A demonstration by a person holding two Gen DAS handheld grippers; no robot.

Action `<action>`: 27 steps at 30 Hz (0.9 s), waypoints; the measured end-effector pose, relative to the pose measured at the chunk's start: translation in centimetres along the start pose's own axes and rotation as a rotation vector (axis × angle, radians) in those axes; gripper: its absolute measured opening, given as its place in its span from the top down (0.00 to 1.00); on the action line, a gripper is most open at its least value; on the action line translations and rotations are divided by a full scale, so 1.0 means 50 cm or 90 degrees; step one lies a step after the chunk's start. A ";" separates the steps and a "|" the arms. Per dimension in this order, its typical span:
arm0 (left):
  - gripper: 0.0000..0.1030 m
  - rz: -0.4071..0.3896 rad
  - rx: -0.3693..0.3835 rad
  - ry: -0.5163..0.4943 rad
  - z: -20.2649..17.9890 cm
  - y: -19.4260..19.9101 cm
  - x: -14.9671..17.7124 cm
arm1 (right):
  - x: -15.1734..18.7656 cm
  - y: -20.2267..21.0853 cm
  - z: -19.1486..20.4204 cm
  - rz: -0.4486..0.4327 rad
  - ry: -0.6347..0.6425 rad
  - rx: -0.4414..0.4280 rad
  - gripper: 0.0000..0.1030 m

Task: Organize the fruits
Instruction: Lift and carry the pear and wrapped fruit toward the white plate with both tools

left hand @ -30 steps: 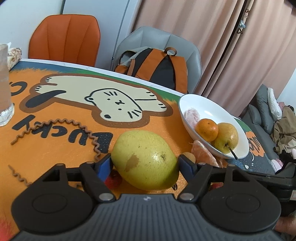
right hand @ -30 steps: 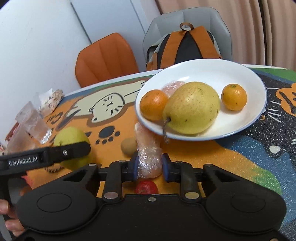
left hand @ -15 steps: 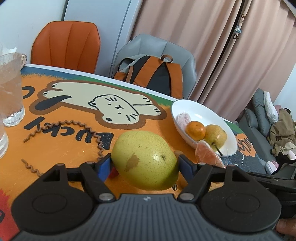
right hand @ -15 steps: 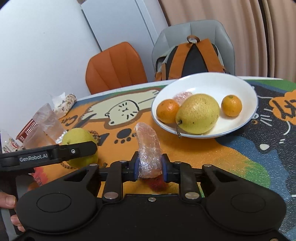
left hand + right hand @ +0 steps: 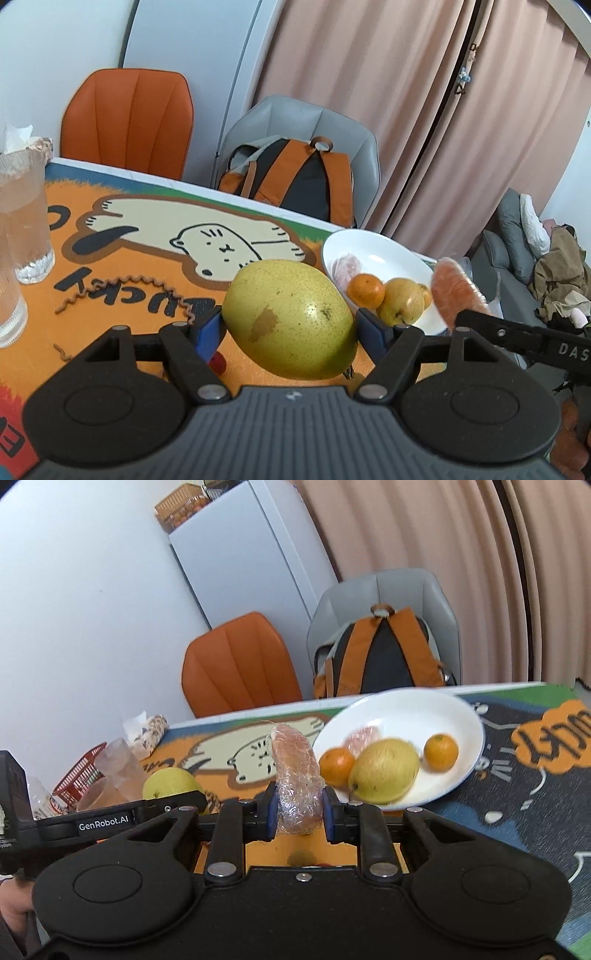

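Clearly both fruits are off the tabletop [image 5: 517,775]: the left hand-held gripper [image 5: 290,325] clamps the big green pear [image 5: 288,317] across its broad, smooth belly, short of the white plate [image 5: 461,716], and the right hand-held gripper [image 5: 299,808] pinches the plastic-wrapped pomelo wedge [image 5: 295,771] at its lower end, just beside that plate. Likely trouble: the slick wrap could slide between the pads, or the round pear could roll out. Farther on, the plate already carries a yellow pear [image 5: 384,770] and two tangerines [image 5: 336,766], so a careless drop might knock them about.
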State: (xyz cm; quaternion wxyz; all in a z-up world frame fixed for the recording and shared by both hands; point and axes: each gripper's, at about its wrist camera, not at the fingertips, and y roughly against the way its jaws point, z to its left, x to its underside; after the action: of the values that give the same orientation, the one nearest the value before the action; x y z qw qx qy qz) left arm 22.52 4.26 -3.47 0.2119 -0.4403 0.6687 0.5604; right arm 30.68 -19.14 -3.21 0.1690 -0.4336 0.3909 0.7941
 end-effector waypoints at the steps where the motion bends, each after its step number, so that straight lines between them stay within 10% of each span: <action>1: 0.28 -0.004 -0.001 0.000 -0.002 0.004 -0.002 | -0.003 0.005 -0.002 -0.005 0.001 0.003 0.79; 27: 0.28 -0.029 -0.005 -0.007 -0.020 0.001 -0.036 | -0.029 -0.026 -0.085 -0.027 -0.050 0.070 0.79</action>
State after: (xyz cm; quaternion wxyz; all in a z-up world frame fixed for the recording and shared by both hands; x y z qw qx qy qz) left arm 23.61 3.93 -1.76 0.2268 -0.4534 0.6549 0.5604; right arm 34.64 -21.45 -4.01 0.2245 -0.4007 0.4174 0.7841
